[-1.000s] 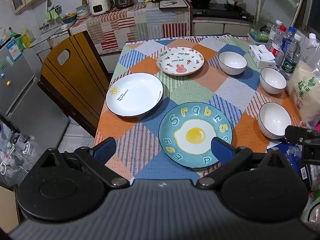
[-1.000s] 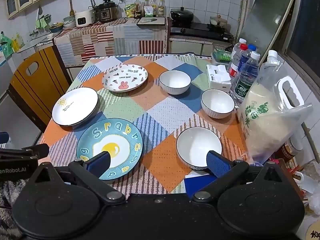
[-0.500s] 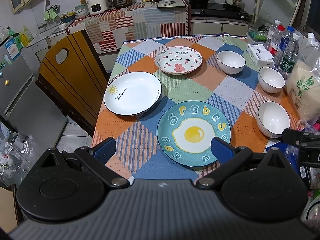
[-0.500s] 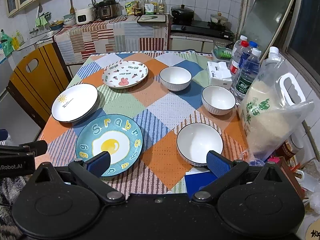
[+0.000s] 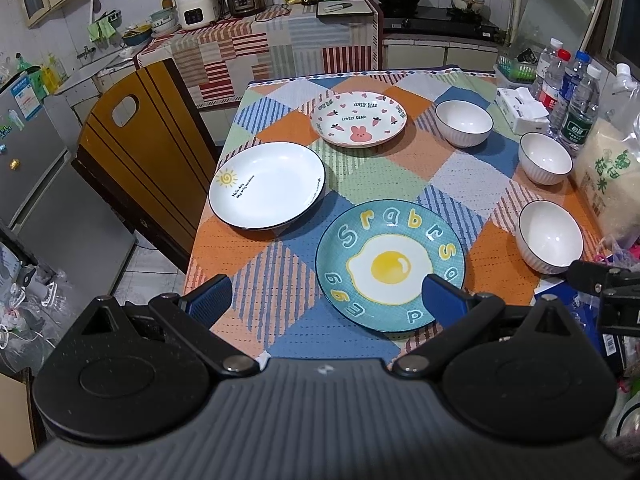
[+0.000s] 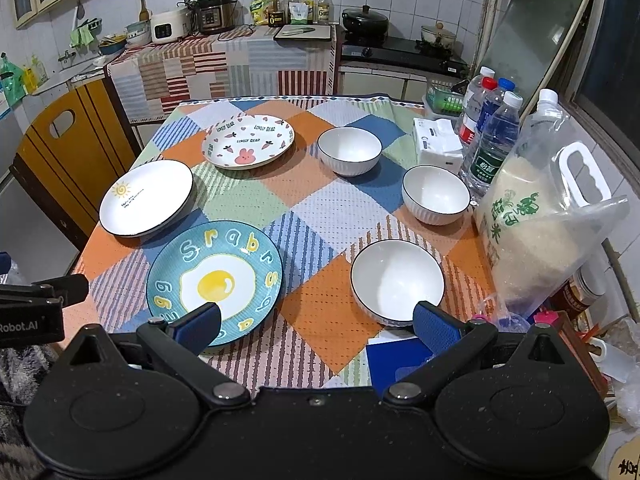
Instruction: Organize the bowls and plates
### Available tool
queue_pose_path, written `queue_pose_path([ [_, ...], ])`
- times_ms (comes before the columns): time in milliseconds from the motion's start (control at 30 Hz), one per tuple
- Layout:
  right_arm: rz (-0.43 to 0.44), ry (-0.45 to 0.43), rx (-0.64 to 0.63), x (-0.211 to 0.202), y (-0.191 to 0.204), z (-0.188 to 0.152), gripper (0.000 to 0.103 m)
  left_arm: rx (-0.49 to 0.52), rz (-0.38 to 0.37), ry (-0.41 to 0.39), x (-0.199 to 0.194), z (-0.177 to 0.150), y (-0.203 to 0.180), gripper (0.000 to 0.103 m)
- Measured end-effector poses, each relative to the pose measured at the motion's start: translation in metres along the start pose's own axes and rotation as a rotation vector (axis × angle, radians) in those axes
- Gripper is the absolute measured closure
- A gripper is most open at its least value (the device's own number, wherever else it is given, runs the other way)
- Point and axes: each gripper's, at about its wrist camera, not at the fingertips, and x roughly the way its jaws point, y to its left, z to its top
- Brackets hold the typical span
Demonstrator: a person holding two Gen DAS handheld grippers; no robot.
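Counting the crockery on the patchwork tablecloth: three plates and three bowls, all lying apart, none stacked. Plates take the left half: teal fried-egg plate nearest, at the near edge; white sun plate just beyond it to the left, by the left table edge; pink bunny plate farthest, toward centre. Bowls, all white with dark rims, run down the right half: far bowl, middle bowl, near bowl. Left gripper hangs above the near table edge, fingers spread wide and holding nothing, its right blue pad overlapping the fried-egg plate in the left wrist view. Right gripper likewise released and empty, left pad over the fried-egg plate's near rim, right pad at the near bowl's near rim; contact cannot be told. Right edge of table: one tissue pack, four water bottles, one rice bag. One wooden chair stands left of the table. Kitchen counter lies far behind.
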Motion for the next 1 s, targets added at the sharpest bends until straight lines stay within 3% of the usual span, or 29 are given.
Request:
queue_pose_path([
  [1000, -0.017, 0.003, -0.016, 0.0029, 0.0033, -0.005, 0.0, -0.019, -0.021, -0.016, 0.0016, -0.0024, 0.0015, 0.0],
])
